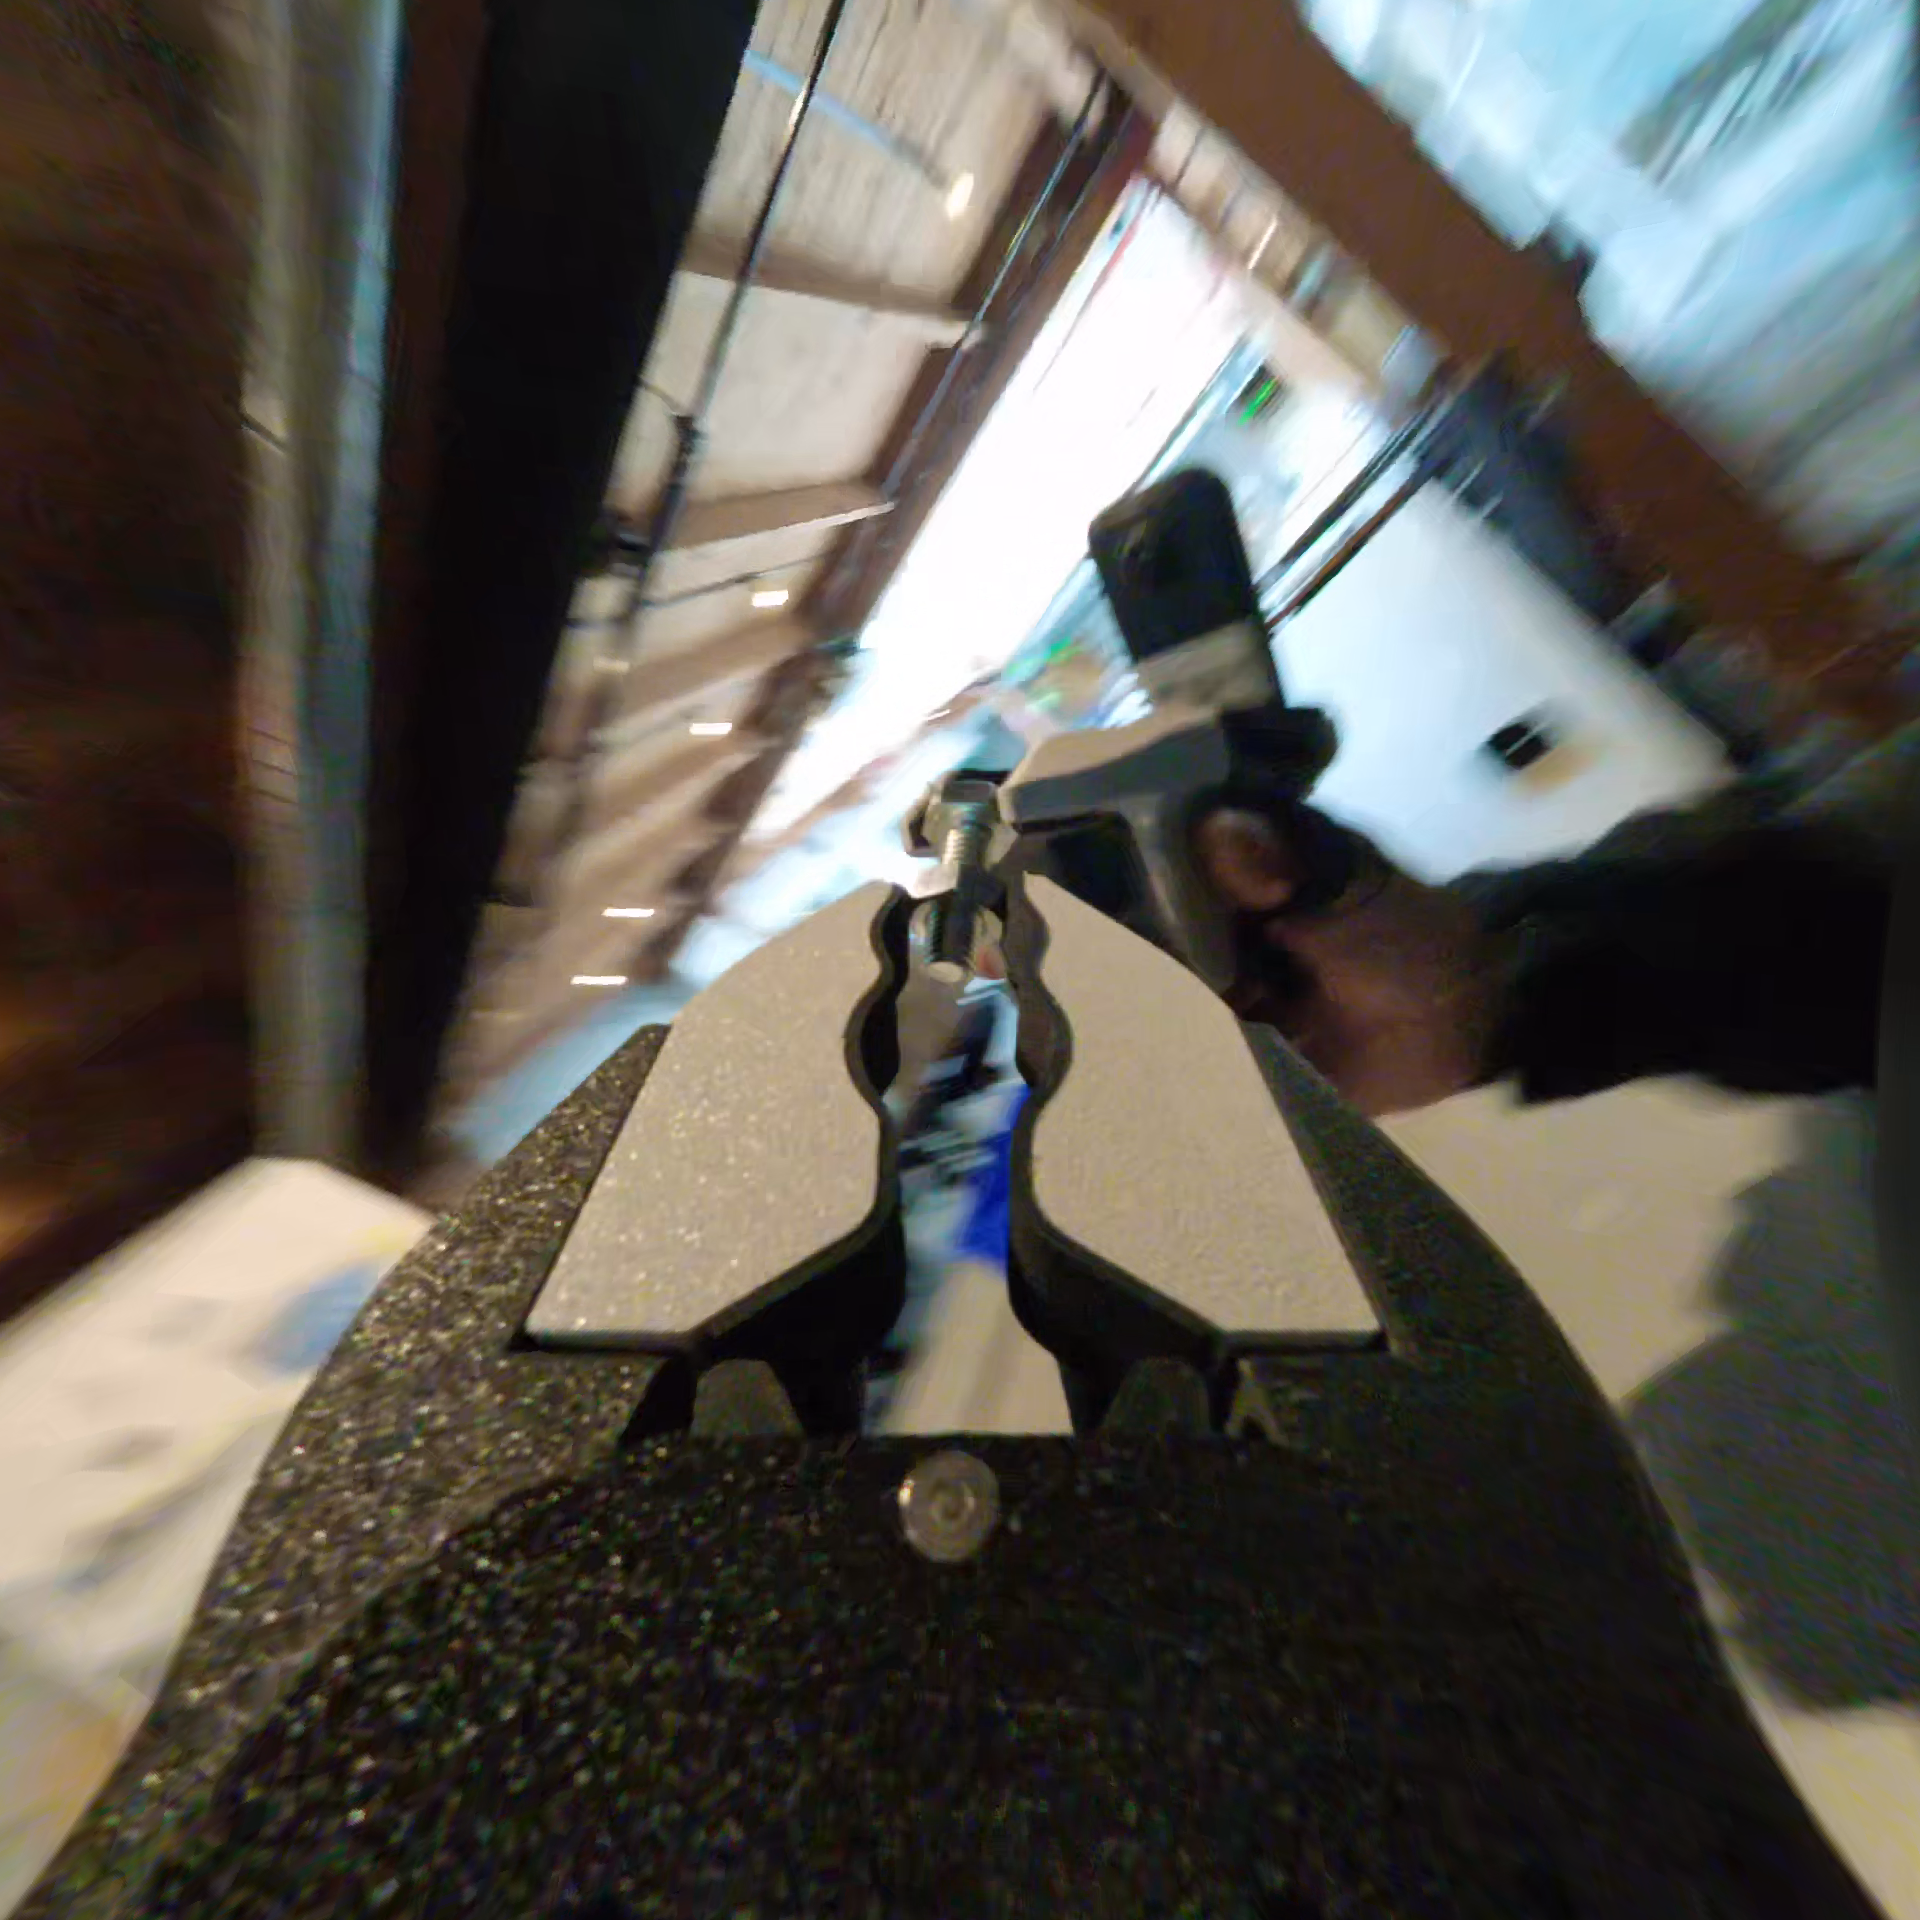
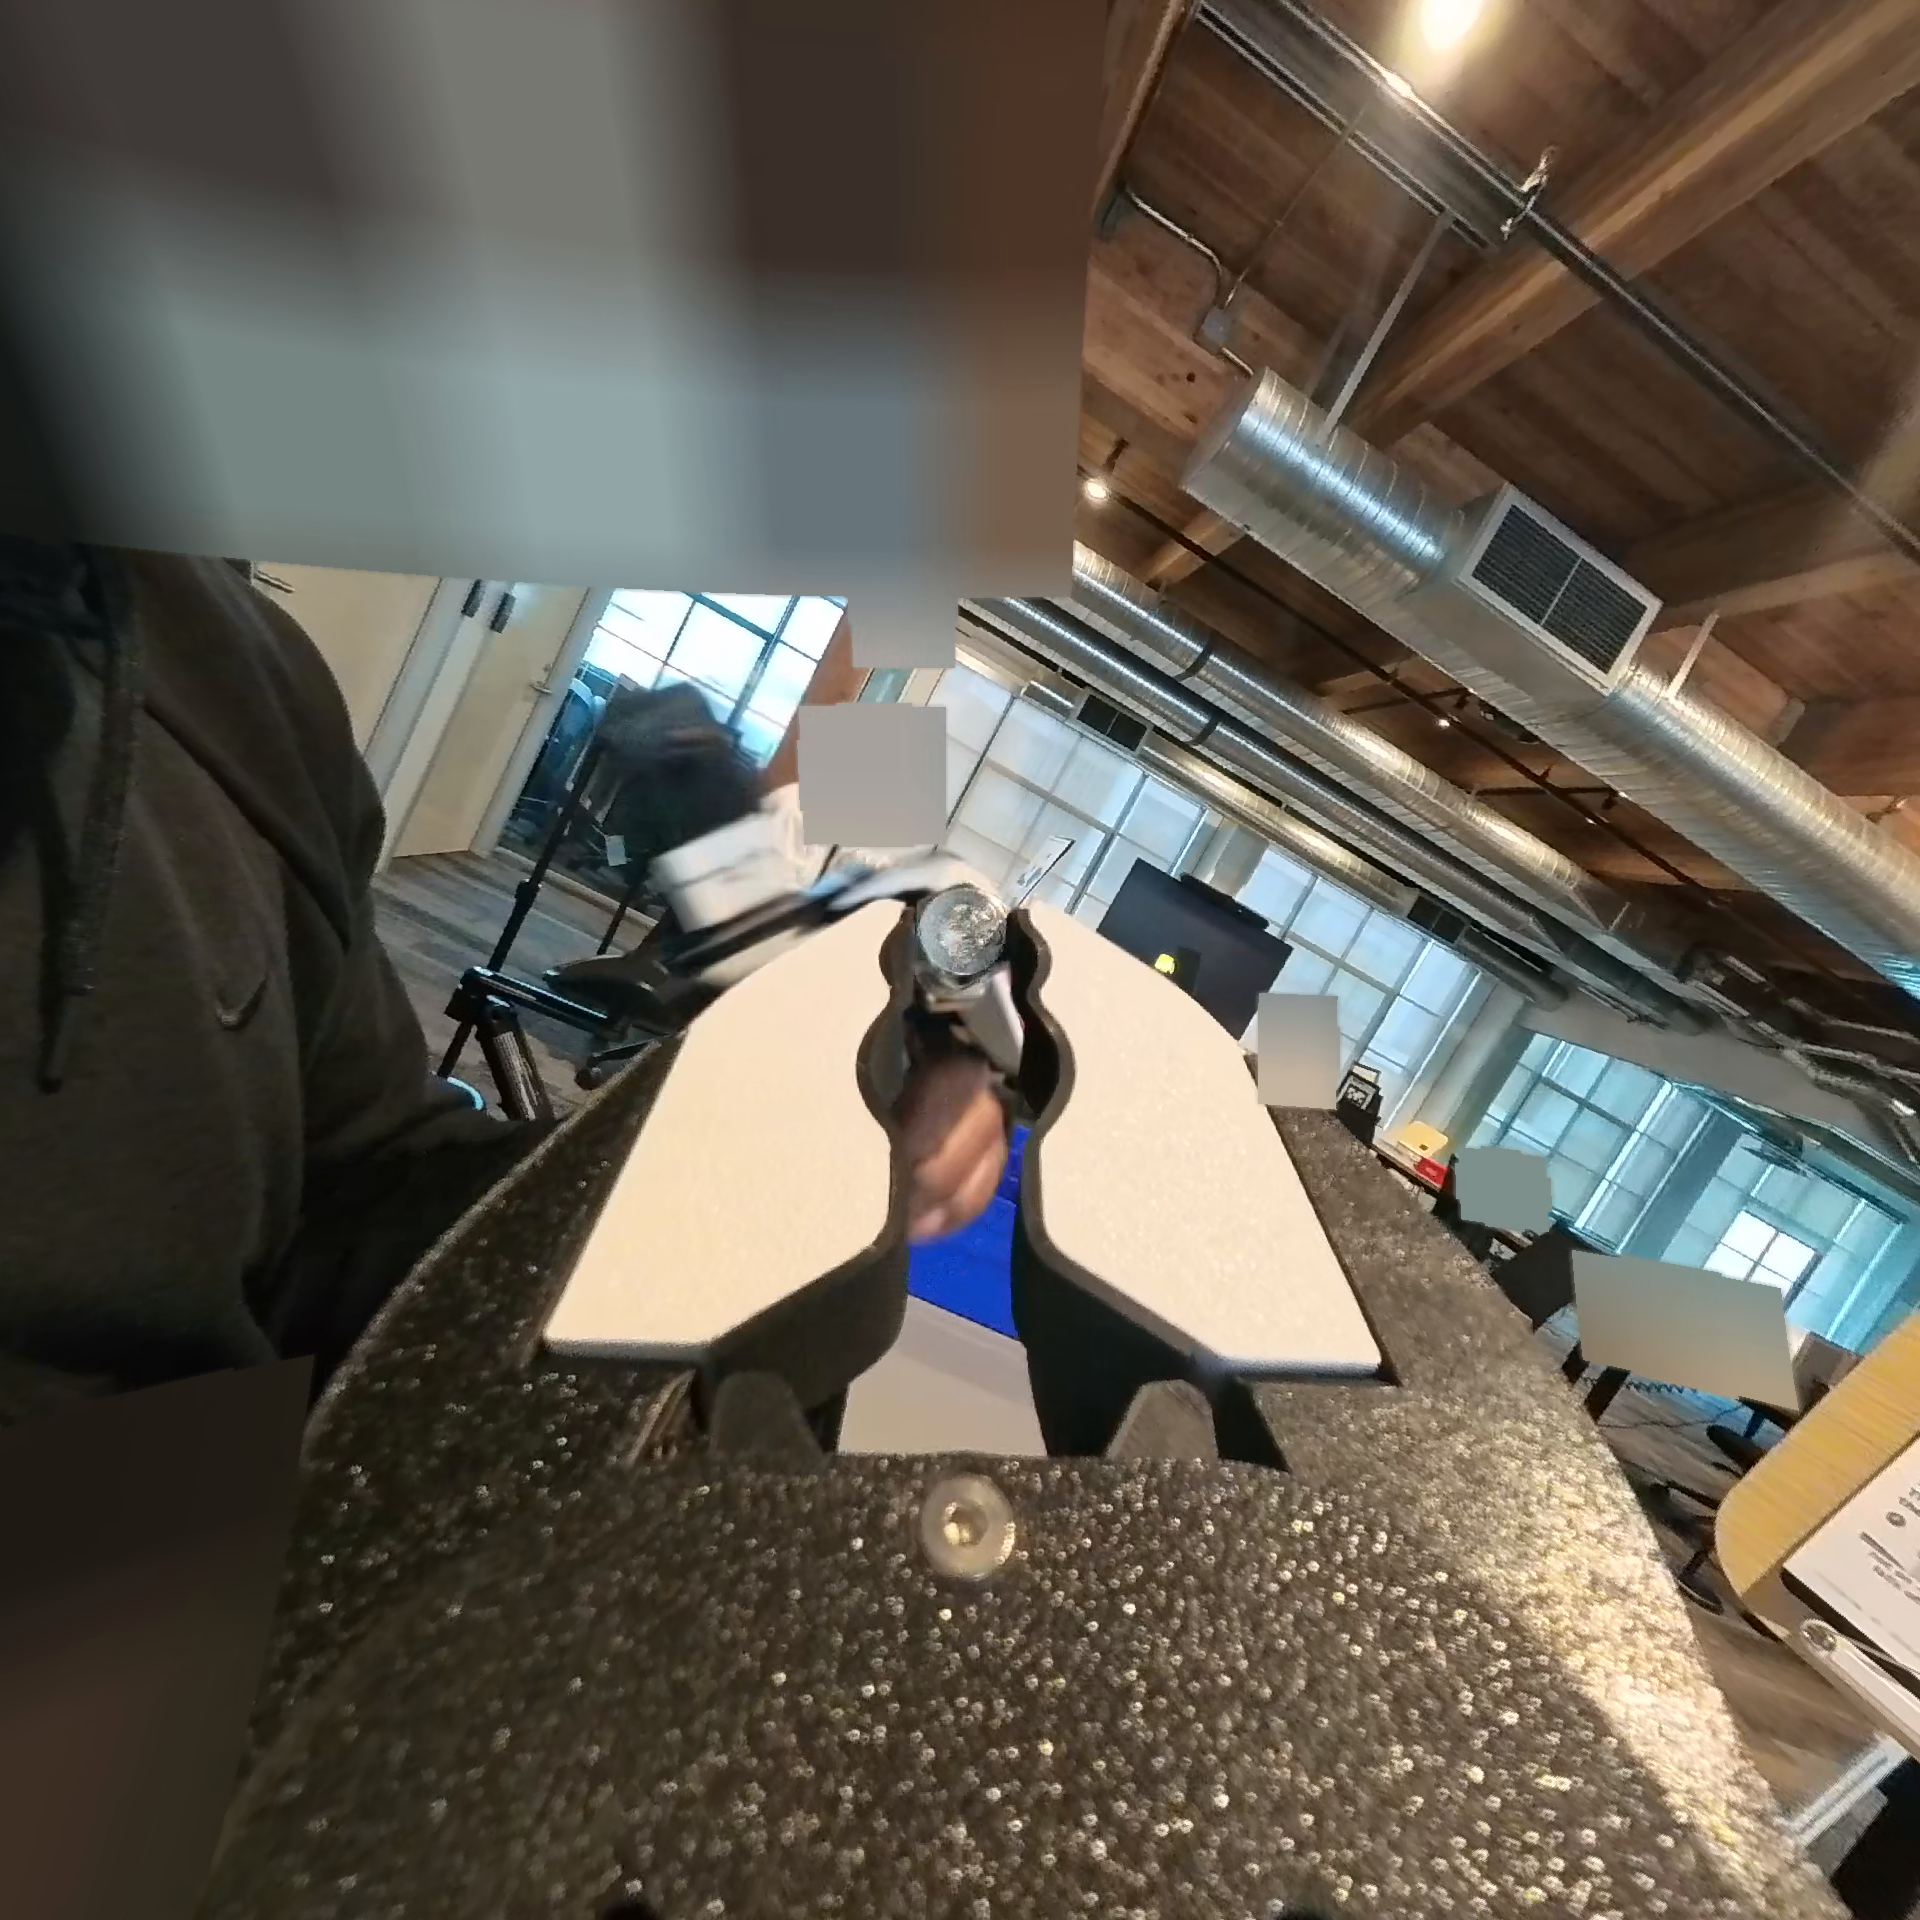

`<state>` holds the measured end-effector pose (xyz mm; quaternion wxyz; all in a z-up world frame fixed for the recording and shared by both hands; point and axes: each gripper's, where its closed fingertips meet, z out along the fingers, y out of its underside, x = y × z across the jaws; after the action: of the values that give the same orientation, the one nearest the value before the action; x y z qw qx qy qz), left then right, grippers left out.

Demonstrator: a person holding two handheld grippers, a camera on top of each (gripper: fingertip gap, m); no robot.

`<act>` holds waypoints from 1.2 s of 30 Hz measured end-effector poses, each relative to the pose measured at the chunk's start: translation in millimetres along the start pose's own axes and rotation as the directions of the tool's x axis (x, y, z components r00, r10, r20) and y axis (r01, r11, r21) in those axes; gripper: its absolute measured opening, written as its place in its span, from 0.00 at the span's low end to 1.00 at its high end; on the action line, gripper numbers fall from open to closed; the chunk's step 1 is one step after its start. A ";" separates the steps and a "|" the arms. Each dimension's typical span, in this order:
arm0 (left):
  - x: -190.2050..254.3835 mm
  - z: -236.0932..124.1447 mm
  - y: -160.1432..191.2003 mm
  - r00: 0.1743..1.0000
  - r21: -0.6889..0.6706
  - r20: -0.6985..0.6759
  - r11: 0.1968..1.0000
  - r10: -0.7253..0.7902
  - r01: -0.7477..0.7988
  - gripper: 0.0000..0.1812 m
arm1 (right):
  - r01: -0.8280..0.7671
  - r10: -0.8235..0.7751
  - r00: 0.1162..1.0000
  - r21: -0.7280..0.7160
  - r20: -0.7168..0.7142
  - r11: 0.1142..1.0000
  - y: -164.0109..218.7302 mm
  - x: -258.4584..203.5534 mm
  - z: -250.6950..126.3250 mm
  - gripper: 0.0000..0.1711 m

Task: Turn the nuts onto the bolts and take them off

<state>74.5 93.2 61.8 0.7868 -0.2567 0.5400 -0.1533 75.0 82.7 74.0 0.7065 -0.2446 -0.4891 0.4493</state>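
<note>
Bolt [image 1: 961, 883] held aloft, threaded shank clenched at left gripper [image 1: 951, 935] tips | head end (nut apparently there) clamped in right gripper [image 1: 977, 821], just beyond | long axis runs gripper to gripper | right view: head [image 2: 961, 928] faces camera, right gripper [image 2: 961, 940] clenched on it

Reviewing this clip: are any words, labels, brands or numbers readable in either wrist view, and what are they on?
White sheet, lower right of the right wrist view: print too small to read.
Small black sign on a far desk: too small to read.
Bolt end: glare, nothing legible.
Left wrist view: motion-blurred, no text readable.
</note>
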 end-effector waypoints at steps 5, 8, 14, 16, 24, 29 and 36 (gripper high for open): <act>2.1 3.2 -0.7 0.801 -0.172 0.172 0.818 0.574 -0.549 0.14 | -0.005 0.005 1.000 0.015 -0.008 1.000 -2.2 1.3 -1.2 0.10; 2.2 2.5 -7.0 0.966 0.001 0.112 0.972 0.234 -0.236 0.20 | 0.002 -0.002 1.000 0.005 -0.014 1.000 -1.5 2.1 -1.5 0.10; -9.5 -3.4 5.6 0.939 0.039 -0.107 0.942 -0.327 0.333 0.20 | -0.013 0.013 1.000 -0.001 -0.014 1.000 1.2 3.9 -1.6 0.10; -1.1 -4.0 10.4 0.887 0.008 -0.203 0.905 -0.415 0.425 0.18 | -0.031 0.031 0.999 -0.003 -0.009 1.000 2.5 4.4 -1.2 0.10; 4.4 -5.3 13.0 0.898 -0.011 -0.223 0.922 -0.379 0.387 0.08 | -0.053 0.053 0.999 0.010 -0.004 0.999 2.5 5.6 -2.4 0.10; 4.1 -4.2 11.7 0.900 0.001 -0.215 0.922 -0.378 0.388 0.09 | -0.053 0.053 0.999 0.008 -0.003 0.999 3.1 5.3 -2.1 0.10; 0.0 -6.9 9.4 0.904 0.022 -0.203 0.921 -0.376 0.388 0.07 | -0.066 0.066 0.998 0.011 0.000 0.998 5.1 5.6 -1.6 0.10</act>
<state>67.8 99.3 54.5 0.6922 -0.3169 0.5487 -0.3455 75.1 90.1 72.1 0.6927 -0.2566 -0.4781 0.4750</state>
